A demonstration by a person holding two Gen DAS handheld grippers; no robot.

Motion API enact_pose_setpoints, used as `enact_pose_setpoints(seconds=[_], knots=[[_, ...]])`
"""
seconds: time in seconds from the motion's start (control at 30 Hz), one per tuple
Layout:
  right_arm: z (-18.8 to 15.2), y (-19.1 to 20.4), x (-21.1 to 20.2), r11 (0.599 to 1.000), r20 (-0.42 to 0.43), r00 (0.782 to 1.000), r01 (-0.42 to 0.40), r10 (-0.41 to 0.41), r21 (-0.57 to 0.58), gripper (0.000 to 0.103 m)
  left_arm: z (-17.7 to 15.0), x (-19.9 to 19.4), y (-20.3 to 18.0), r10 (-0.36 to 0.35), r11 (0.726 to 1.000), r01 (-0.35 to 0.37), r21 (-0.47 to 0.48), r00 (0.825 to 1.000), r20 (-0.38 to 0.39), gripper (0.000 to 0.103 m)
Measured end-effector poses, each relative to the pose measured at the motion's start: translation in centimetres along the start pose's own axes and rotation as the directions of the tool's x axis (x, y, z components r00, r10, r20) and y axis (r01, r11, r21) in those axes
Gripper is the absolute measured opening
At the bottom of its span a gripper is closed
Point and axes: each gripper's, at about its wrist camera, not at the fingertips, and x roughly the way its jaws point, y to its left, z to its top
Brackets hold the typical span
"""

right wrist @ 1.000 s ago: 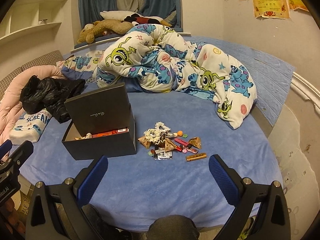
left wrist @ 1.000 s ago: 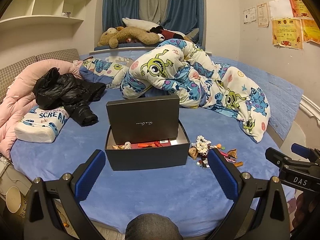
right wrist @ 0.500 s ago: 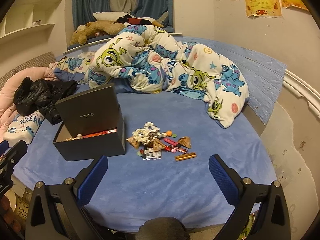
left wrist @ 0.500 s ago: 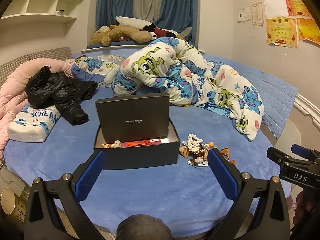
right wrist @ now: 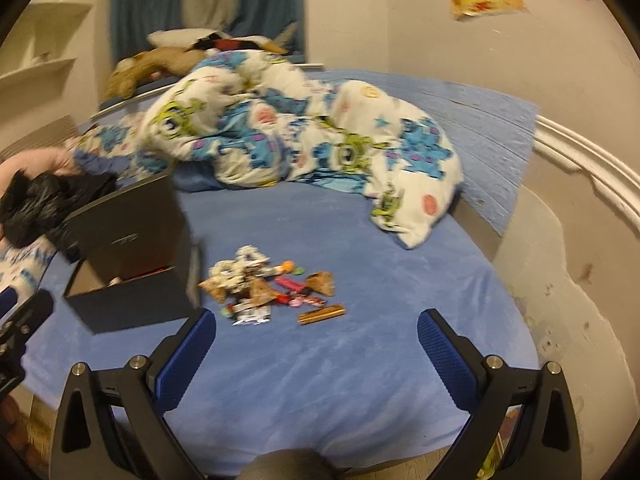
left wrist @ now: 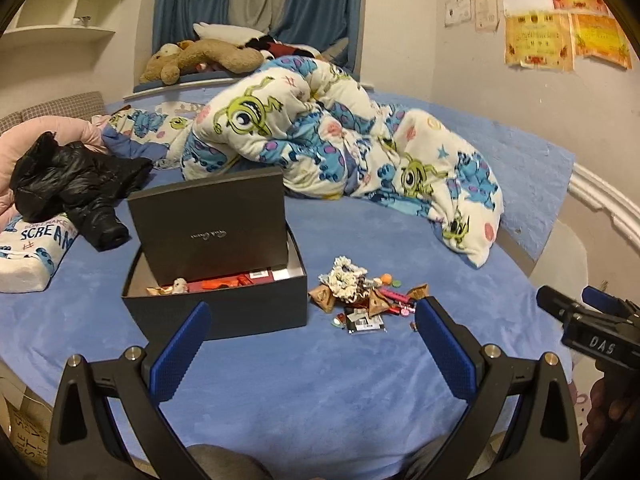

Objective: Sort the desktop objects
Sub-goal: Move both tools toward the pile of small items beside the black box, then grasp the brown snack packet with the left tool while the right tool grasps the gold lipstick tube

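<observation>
One box point(left wrist: 224, 312), two tongs point(left wrist: 312, 344) point(right wrist: 316, 348).

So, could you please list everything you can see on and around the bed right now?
Box: one, black, open, on the blue bed, lid propped upright in it.
Small items: one loose pile, mixed colours, right of the box.
Gold tube: one, pile's near right edge.
Quilt: one, white with cartoon monsters, behind.
Jacket: one, black, far left.
Pillow: one, white printed, under the jacket.
Plush dog: one, brown, window ledge.
Certificates: several, yellow, right wall.
Left gripper: open, empty.
Right gripper: open, empty.
</observation>
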Motion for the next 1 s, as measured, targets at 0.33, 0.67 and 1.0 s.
enact_pose_setpoints(seconds=[0.33, 0.67, 1.0], knots=[[-1.1, -2.1, 5.8, 0.998, -0.018, 1.000, -0.025, 0.026, 0.061, 0.103, 0.1, 5.4, -4.7, -0.063, 0.992, 0.060, 0.115, 0.998, 0.021, 0.103], [-2.2, -1.1, 15.4, 0.997, -0.115, 0.991, -0.054, 0.061, 0.061, 0.103, 0.6, 11.5, -6.7, -0.123, 0.983, 0.115, 0.140, 0.991, 0.046, 0.103], [-2.7, -1.0, 25.0, 0.996, -0.229, 0.970, -0.062, 0.077, 0.071, 0.103, -3.5, 24.4, -7.2, -0.169, 0.977, 0.183, 0.113, 0.978, -0.124, 0.103]])
